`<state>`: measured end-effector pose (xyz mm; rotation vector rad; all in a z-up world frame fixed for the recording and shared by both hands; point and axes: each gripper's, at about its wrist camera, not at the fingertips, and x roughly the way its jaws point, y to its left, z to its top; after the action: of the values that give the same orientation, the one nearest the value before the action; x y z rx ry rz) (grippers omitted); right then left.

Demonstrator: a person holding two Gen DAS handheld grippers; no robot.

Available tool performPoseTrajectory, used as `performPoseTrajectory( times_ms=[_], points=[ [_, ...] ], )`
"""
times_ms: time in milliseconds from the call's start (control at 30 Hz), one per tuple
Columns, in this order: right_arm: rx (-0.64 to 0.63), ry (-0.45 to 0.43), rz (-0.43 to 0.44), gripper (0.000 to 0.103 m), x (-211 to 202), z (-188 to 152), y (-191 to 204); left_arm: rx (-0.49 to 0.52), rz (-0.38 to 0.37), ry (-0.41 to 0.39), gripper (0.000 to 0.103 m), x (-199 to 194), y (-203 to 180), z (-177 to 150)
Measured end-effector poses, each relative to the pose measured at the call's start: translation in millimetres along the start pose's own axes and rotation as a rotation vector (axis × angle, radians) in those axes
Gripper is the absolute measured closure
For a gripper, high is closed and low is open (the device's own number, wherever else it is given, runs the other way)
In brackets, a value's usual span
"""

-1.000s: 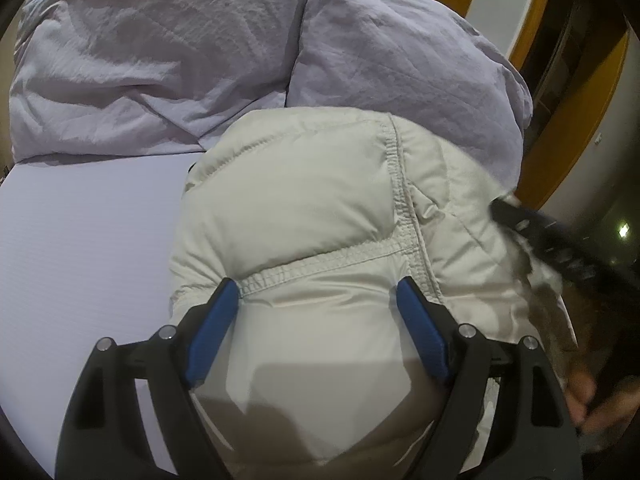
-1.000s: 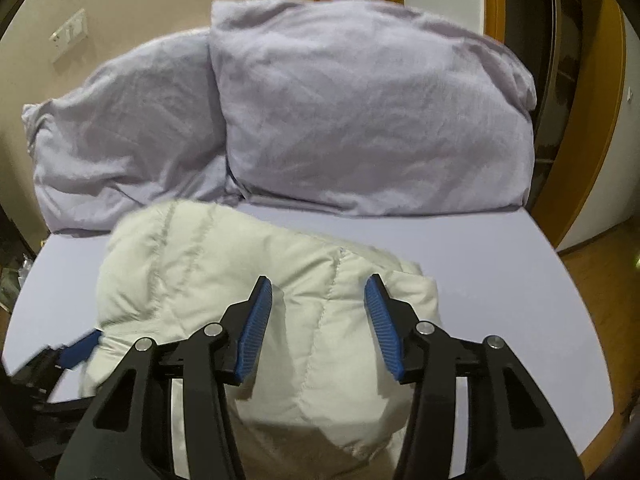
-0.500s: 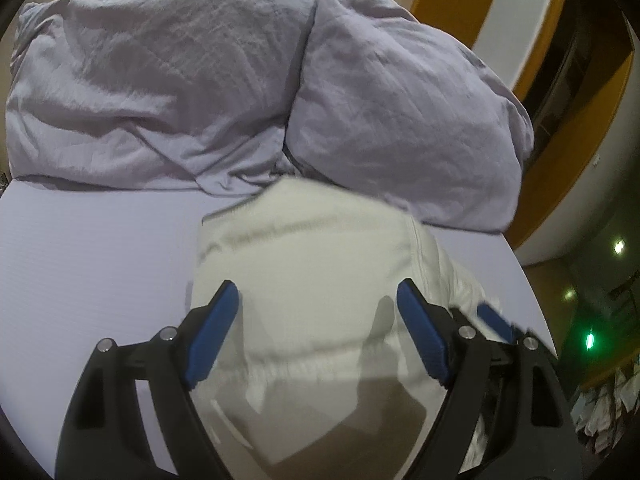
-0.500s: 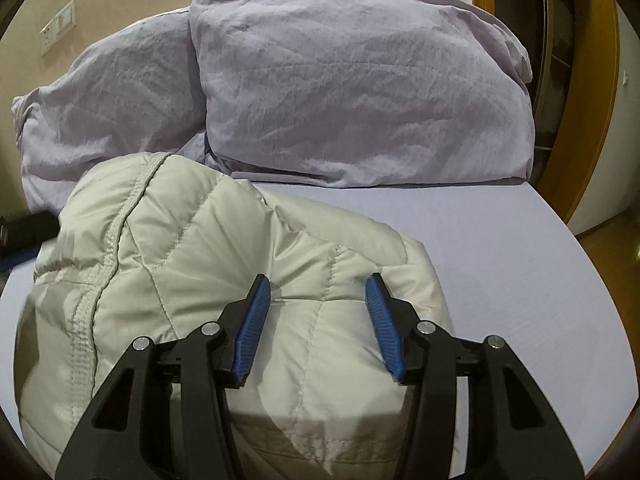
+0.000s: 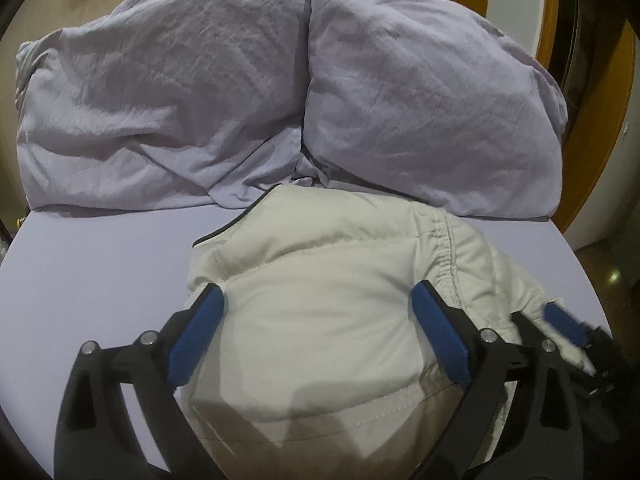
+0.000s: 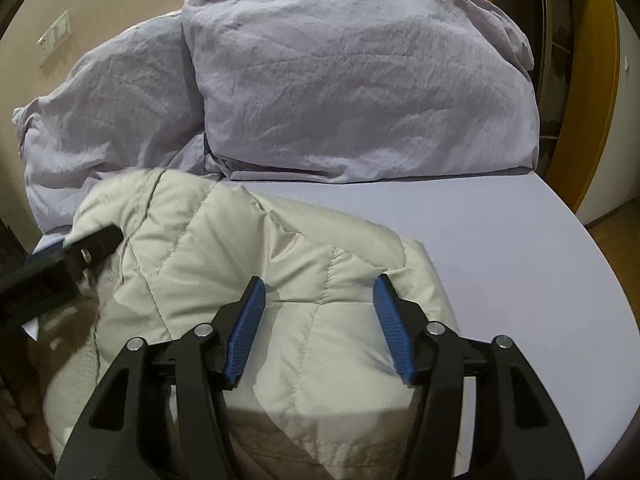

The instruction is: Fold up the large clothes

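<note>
While one jacket (image 5: 320,300) lies on the bed (image 5: 100,260) before two pillows (image 5: 160,100), both grippers (image 5: 318,320) (image 6: 318,312) are opening, wider than a second before, not pressing it.

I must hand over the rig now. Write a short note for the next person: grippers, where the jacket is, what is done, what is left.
Left gripper: jaws opening, the jacket bulges between the fingers, not pinched.
Right gripper: jaws also opening, over the jacket's near edge, no grip visible.
Jacket: cream padded one, bunched in a thick bundle on the lilac bed sheet, just in front of the two pillows.
Done: it looks folded over at least once.
Left: probably flatten and square the bundle; check whether another fold is needed.
</note>
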<state>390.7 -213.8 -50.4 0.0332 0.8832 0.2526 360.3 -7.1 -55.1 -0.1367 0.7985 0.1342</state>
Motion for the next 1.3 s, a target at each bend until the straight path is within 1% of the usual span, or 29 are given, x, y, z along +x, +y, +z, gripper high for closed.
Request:
performPoseTrajectory(
  times_ms=[33,67,200,267,333,367,433,600,800,1300],
  points=[
    [0.004,0.001,-0.003,0.024,-1,4,1,-0.002,0.001,0.003,0.008,2,1,-1],
    [0.005,-0.006,-0.007,0.019,-3,9,1,-0.002,0.002,0.003,0.008,4,2,-2],
    [0.008,-0.038,-0.021,0.019,-3,30,3,0.007,0.007,-0.002,0.008,7,0,-6],
    [0.002,-0.04,-0.034,0.021,2,33,4,0.005,0.005,-0.002,0.007,7,-1,-6],
    [-0.001,-0.015,-0.044,0.026,11,30,4,-0.004,-0.008,-0.002,0.007,8,1,-7],
    [0.0,-0.005,-0.045,0.027,16,26,3,-0.009,-0.021,-0.003,0.007,8,2,-7],
    [0.006,-0.017,-0.042,0.027,20,20,1,-0.014,-0.038,-0.006,0.007,8,3,-7],
    [0.024,-0.039,-0.032,0.027,27,12,-3,-0.01,-0.052,-0.017,0.006,10,1,-9],
    [0.024,-0.044,-0.039,0.026,34,10,-1,-0.004,-0.049,-0.029,0.004,14,0,-11],
    [0.04,0.002,-0.033,0.024,46,11,-3,0.009,-0.037,-0.018,0.003,23,-3,-13]
  ],
)
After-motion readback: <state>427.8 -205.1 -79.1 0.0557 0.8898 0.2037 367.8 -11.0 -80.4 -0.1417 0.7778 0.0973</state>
